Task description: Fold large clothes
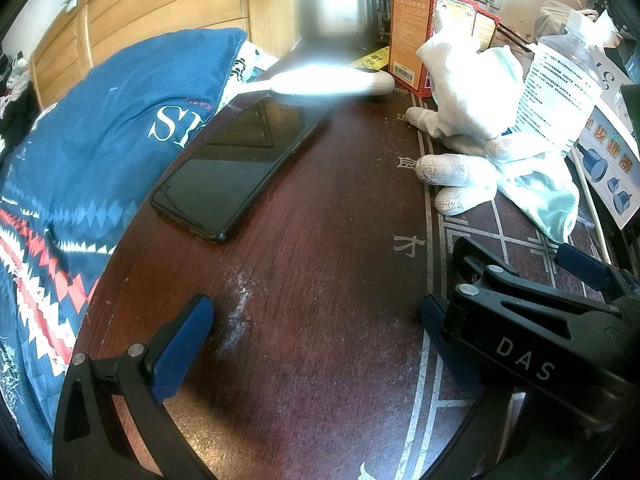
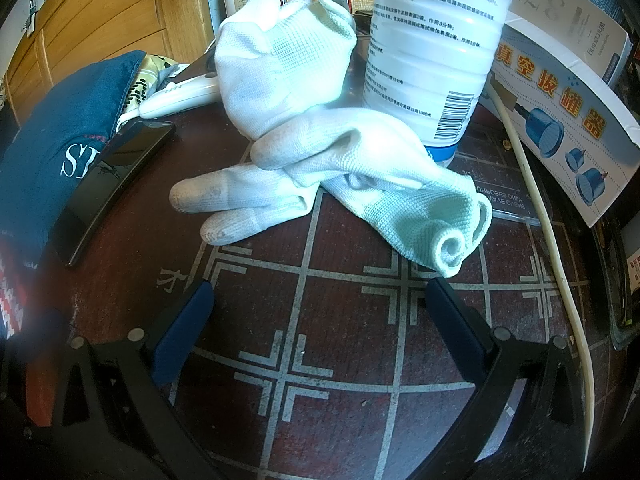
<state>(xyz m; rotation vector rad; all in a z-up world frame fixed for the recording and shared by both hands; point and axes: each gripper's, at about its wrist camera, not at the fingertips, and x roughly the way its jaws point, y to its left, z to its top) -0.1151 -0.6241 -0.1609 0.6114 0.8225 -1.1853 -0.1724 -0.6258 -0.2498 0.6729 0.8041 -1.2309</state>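
Both tools sit spread and empty over the dark worktop [image 1: 320, 280]: the left tool [image 1: 316, 344] near a phone [image 1: 240, 168], the right tool [image 2: 320, 328] facing white gloves [image 2: 320, 152]. The blue garment [image 1: 80, 152] lies at the worktop's left edge.

A: Where is the blue garment [image 1: 92, 120]?
B: Bunched at the left of the table [image 1: 320, 280], unfolded, white letters on navy, with red-and-white zigzag bands lower down.
A: Touching anything?
B: Its edge meets the black phone [image 1: 236, 168].
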